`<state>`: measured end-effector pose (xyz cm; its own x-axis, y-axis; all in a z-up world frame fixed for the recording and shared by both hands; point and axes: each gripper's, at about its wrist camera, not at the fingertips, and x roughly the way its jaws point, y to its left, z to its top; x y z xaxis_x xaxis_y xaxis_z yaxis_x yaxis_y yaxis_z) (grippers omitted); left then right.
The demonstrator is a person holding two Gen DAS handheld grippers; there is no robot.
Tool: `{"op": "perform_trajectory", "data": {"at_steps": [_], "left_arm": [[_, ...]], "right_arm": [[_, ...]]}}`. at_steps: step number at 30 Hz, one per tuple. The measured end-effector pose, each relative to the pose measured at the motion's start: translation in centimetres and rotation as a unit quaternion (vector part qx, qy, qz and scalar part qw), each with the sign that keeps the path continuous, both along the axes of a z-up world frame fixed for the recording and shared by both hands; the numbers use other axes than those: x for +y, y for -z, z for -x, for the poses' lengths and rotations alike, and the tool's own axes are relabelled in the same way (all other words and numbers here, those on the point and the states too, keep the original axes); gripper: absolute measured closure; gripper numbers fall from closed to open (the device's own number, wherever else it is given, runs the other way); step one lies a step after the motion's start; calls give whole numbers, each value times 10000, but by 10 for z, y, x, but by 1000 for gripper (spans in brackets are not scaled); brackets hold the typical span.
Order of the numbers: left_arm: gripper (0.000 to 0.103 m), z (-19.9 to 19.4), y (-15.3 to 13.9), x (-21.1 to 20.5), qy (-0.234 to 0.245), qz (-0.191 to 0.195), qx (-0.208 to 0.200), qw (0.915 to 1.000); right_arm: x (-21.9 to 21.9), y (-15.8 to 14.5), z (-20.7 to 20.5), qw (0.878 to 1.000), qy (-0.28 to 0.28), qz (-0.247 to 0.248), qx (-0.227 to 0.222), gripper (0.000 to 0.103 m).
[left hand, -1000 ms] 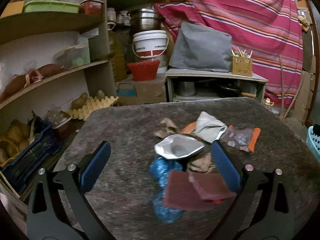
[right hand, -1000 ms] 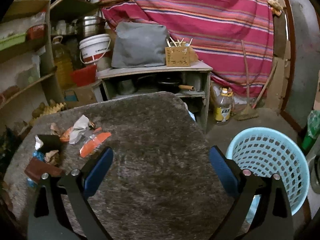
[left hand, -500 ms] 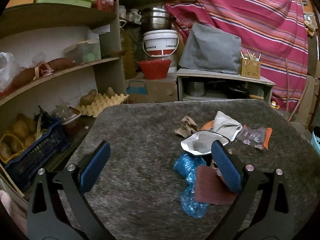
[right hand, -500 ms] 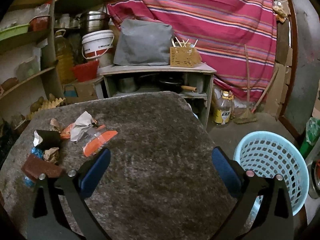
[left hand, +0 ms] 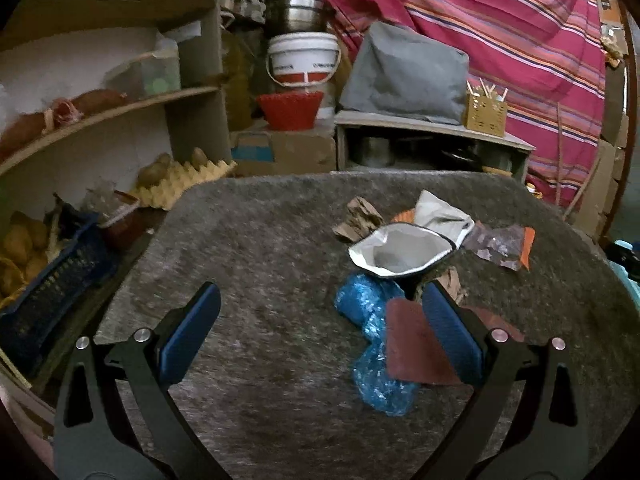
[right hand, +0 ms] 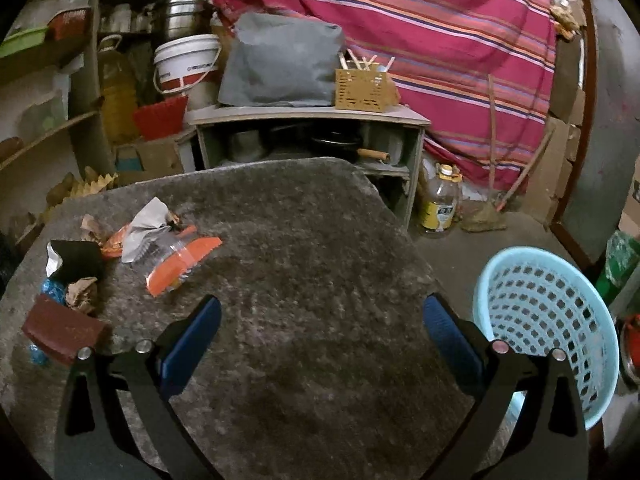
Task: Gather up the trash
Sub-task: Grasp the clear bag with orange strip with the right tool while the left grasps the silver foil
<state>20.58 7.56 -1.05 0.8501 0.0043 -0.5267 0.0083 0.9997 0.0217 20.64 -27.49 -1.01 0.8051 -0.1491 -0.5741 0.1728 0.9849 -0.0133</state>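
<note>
A pile of trash lies on the grey carpeted table: a foil pouch, blue plastic wrap, a maroon flat piece, a white wrapper, a clear and orange packet and brown crumpled paper. My left gripper is open and empty, just left of the pile; its right finger covers part of the maroon piece. My right gripper is open and empty above bare table, with the pile to its left: the orange packet and maroon piece. A light blue basket stands on the floor at right.
Shelves with potatoes and an egg tray stand on the left. A low cabinet with a grey cover, a white bucket and a red bowl stand behind the table. A bottle and a broom are on the floor.
The left gripper has shifted left, so the trash pile now sits to the right of its jaws. The right gripper has drifted slightly; both stay open.
</note>
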Motion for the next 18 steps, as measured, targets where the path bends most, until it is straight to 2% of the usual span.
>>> {"op": "perform_trajectory", "data": {"at_steps": [4,10,13,18], "left_arm": [[5,-19,3,-10,124,-103,87,9998],[5,-50,-2,-33,570,183,320,9977],[5,-63,-4,-50,739,62,387,9965],[5,-96,10,-59,782,84,902,9928]], "right_arm": [[8,3,-8,9995,-60,314,56,4],[20,6,-18,9996,-186,187,121,4],[25,9,-22,9995,-184,214,156,4],[24,13,-30,9992,-180,213,269,4]]}}
